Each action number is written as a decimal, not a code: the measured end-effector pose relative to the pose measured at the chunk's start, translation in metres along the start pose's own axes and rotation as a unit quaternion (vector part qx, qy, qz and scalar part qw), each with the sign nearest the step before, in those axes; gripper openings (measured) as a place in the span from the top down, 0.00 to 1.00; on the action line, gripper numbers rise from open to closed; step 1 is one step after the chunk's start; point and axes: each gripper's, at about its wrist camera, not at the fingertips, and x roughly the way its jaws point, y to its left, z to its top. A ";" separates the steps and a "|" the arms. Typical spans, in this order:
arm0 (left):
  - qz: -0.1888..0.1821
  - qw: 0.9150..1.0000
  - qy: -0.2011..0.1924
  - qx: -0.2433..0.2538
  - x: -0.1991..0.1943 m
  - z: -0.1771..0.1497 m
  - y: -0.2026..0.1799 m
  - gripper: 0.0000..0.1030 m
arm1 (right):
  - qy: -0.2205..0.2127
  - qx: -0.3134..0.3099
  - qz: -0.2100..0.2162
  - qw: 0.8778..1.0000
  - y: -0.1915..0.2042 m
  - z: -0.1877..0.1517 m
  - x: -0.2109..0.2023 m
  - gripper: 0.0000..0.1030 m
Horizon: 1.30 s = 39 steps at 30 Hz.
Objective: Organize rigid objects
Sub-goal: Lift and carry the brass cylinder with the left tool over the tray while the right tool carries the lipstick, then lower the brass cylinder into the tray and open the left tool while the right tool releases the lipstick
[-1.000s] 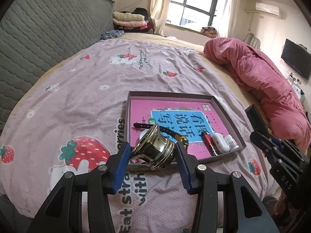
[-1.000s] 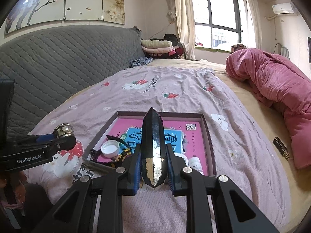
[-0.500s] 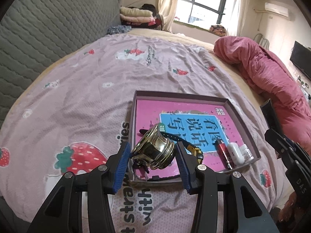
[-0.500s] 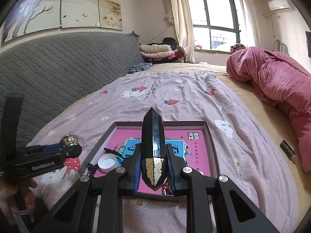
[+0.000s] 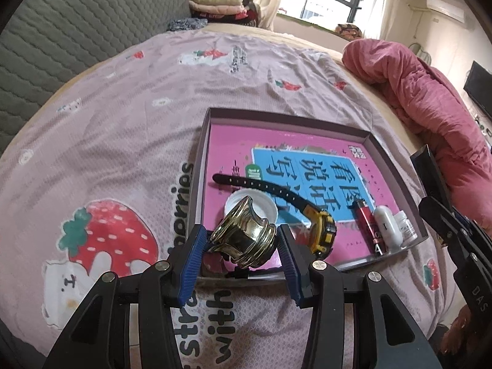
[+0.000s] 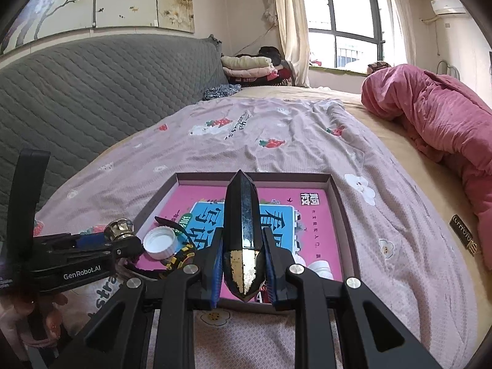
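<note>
A shallow grey box tray (image 5: 205, 141) with a pink book cover as its floor lies on the bed. In it are a white cap (image 5: 264, 206), a black and yellow watch (image 5: 321, 230), a red lighter (image 5: 367, 224) and white bottles (image 5: 388, 224). My left gripper (image 5: 243, 236) is shut on a brass knob (image 5: 246, 235), held just over the tray's near left corner. My right gripper (image 6: 243, 258) is shut on a black faceted crystal (image 6: 243, 215) with gold flecks, above the tray's (image 6: 336, 190) near edge. The left gripper (image 6: 101, 246) with its knob (image 6: 118, 229) shows at the left of the right wrist view.
The tray rests on a pink strawberry-print sheet (image 5: 123, 123). A grey quilted headboard (image 6: 92, 92) runs along the left. A rolled pink duvet (image 6: 430, 117) lies at the right. Folded clothes (image 6: 249, 64) are stacked at the far end by the window.
Both grippers have come down and forward toward the tray, each still holding its object. The brass knob now hangs over the tray's near corner; the crystal sits lower over the near edge.
</note>
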 end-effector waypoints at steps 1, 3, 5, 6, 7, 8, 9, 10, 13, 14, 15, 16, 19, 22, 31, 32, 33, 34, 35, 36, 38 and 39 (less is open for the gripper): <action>-0.001 1.000 0.001 0.000 0.001 0.000 0.000 0.53 | 0.002 -0.001 0.000 1.000 0.001 -0.001 0.001 0.78; 0.001 1.000 0.003 0.003 0.005 -0.002 -0.001 0.53 | 0.007 -0.006 -0.002 1.000 0.003 -0.003 0.005 0.78; 0.003 1.000 0.010 0.002 0.010 -0.003 -0.001 0.53 | 0.012 -0.008 -0.002 1.000 0.005 -0.004 0.008 0.78; -0.001 1.000 0.011 -0.002 0.012 -0.003 -0.001 0.53 | 0.013 -0.009 -0.003 1.000 0.005 -0.005 0.010 0.78; -0.003 1.000 0.012 -0.004 0.013 -0.004 0.000 0.53 | 0.016 -0.011 -0.005 1.000 0.006 -0.006 0.012 0.78; -0.003 1.000 0.012 -0.003 0.014 -0.004 0.000 0.53 | 0.018 -0.012 -0.006 1.000 0.007 -0.007 0.013 0.78; -0.002 1.000 0.012 -0.002 0.015 -0.004 -0.001 0.53 | 0.019 -0.012 -0.007 1.000 0.008 -0.008 0.015 0.78; -0.002 1.000 0.012 -0.002 0.016 -0.004 0.000 0.53 | 0.021 -0.013 -0.008 1.000 0.008 -0.008 0.016 0.78; 0.002 1.000 0.010 0.000 0.018 -0.003 0.002 0.53 | 0.025 -0.015 -0.013 0.999 0.008 -0.008 0.021 0.78; 0.001 1.000 0.010 0.000 0.019 -0.003 0.003 0.53 | 0.027 -0.014 -0.013 0.999 0.009 -0.008 0.022 0.78; 0.000 1.000 0.009 -0.001 0.020 -0.003 0.004 0.53 | 0.028 -0.013 -0.014 0.999 0.009 -0.008 0.024 0.78; 0.000 1.000 0.009 -0.001 0.021 -0.003 0.004 0.53 | 0.029 -0.013 -0.014 0.999 0.009 -0.007 0.026 0.78; 0.001 1.000 0.006 0.005 0.022 -0.002 0.003 0.53 | 0.034 -0.015 -0.014 0.999 0.013 -0.007 0.032 0.78; -0.001 1.000 0.002 0.006 0.024 -0.001 0.002 0.53 | 0.041 -0.016 -0.015 0.999 0.016 -0.006 0.039 0.78; -0.019 1.000 -0.001 -0.001 0.028 0.000 0.002 0.53 | 0.067 -0.018 -0.016 0.997 0.021 -0.010 0.054 0.78; -0.022 1.000 -0.001 -0.002 0.028 0.000 0.001 0.53 | 0.072 -0.018 -0.017 0.997 0.021 -0.010 0.056 0.78; -0.024 1.000 -0.001 0.000 0.029 0.001 0.000 0.53 | 0.076 -0.019 -0.019 0.997 0.021 -0.011 0.058 0.78; -0.025 1.000 -0.001 0.001 0.030 0.001 -0.001 0.53 | 0.077 -0.020 -0.020 0.997 0.021 -0.011 0.059 0.78; -0.025 1.000 -0.001 0.002 0.031 0.001 -0.001 0.53 | 0.081 -0.021 -0.021 0.996 0.022 -0.012 0.060 0.78; -0.026 1.000 -0.001 0.003 0.031 0.002 -0.002 0.53 | 0.084 -0.022 -0.024 0.996 0.022 -0.013 0.061 0.78; -0.027 1.000 0.001 0.004 0.032 0.003 -0.002 0.53 | 0.086 -0.023 -0.027 0.996 0.023 -0.014 0.062 0.78; -0.028 1.000 0.001 0.004 0.032 0.003 -0.002 0.53 | 0.088 -0.025 -0.029 0.995 0.023 -0.015 0.063 0.78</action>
